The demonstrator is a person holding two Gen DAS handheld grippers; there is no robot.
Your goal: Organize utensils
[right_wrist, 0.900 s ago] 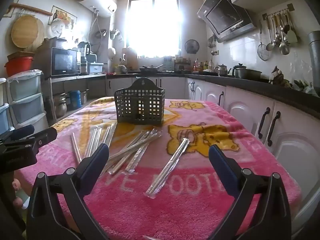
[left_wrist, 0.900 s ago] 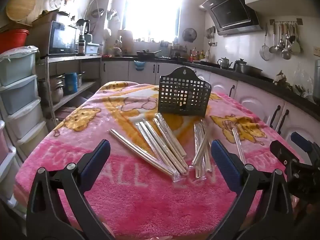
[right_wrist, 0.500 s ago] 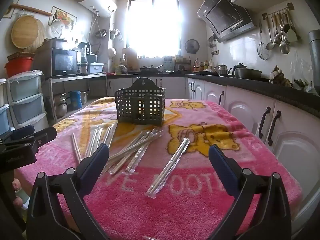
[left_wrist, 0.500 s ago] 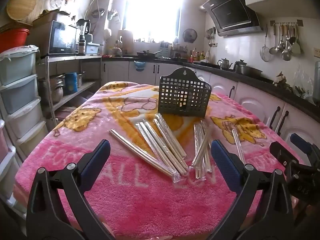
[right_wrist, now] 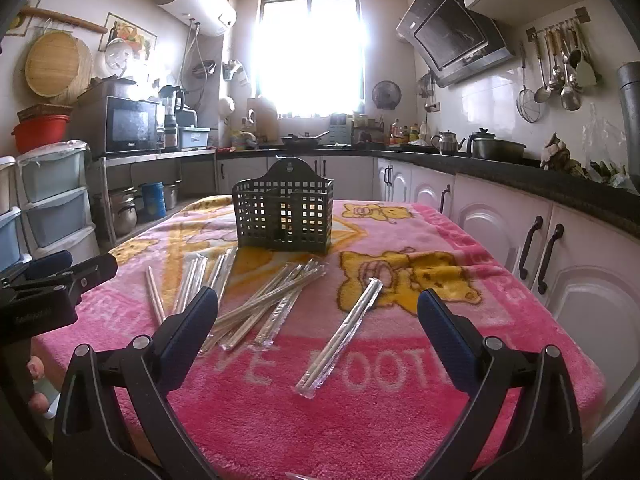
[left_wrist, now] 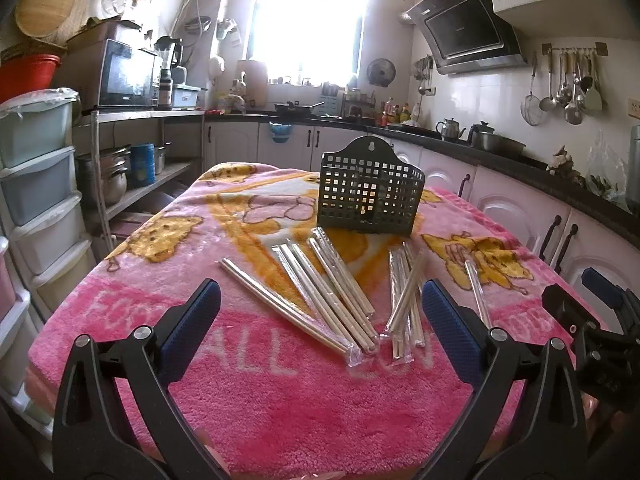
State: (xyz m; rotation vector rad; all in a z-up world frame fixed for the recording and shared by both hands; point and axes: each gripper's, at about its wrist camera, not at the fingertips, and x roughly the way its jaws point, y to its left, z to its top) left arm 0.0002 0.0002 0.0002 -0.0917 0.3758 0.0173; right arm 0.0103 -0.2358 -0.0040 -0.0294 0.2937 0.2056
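Several plastic-wrapped chopstick pairs [left_wrist: 320, 292] lie loose on the pink blanket, in front of a dark perforated utensil holder [left_wrist: 370, 196] that stands upright mid-table. In the right wrist view the holder [right_wrist: 284, 216] is ahead and one wrapped pair [right_wrist: 344, 328] lies apart, nearest the right gripper. My left gripper [left_wrist: 320, 312] is open and empty, above the near table edge short of the chopsticks. My right gripper [right_wrist: 318, 316] is open and empty too. Each gripper shows at the edge of the other's view.
The pink cartoon blanket [left_wrist: 280, 400] covers the whole table. Plastic drawers [left_wrist: 36, 184] and a shelf with pots stand left. White cabinets [right_wrist: 540, 248] and a dark counter run along the right. Ladles hang on the right wall.
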